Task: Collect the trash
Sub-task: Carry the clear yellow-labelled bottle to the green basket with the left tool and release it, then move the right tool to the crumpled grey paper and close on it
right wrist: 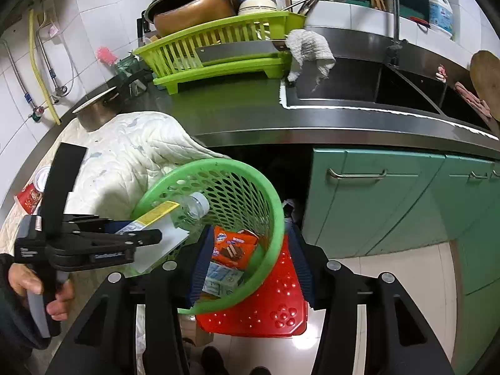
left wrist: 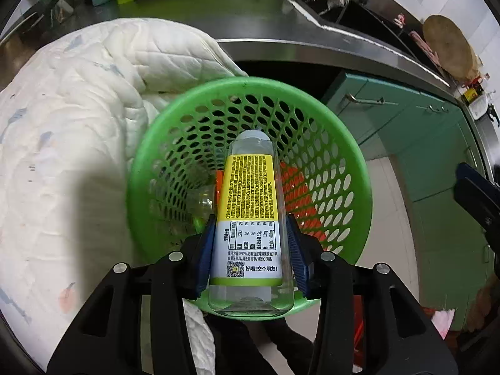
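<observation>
My left gripper point(left wrist: 250, 250) is shut on a clear empty plastic bottle point(left wrist: 250, 206) with a yellow and white label, cap end pointing into the green perforated basket point(left wrist: 337, 156). In the right wrist view the left gripper point(right wrist: 150, 234) holds the bottle point(right wrist: 175, 215) over the basket rim. My right gripper point(right wrist: 247, 259) is shut on the green basket point(right wrist: 268, 250), which has a red base point(right wrist: 275, 306) and is tilted. An orange snack box point(right wrist: 234, 247) and a pale carton point(right wrist: 222, 278) lie inside it.
A white quilted cloth point(right wrist: 125, 156) drapes the counter at left. A lime dish rack point(right wrist: 218, 53) with pans, a steel sink point(right wrist: 359, 84) and a rag stand behind. Green cabinets point(right wrist: 390, 200) are at right over a tiled floor.
</observation>
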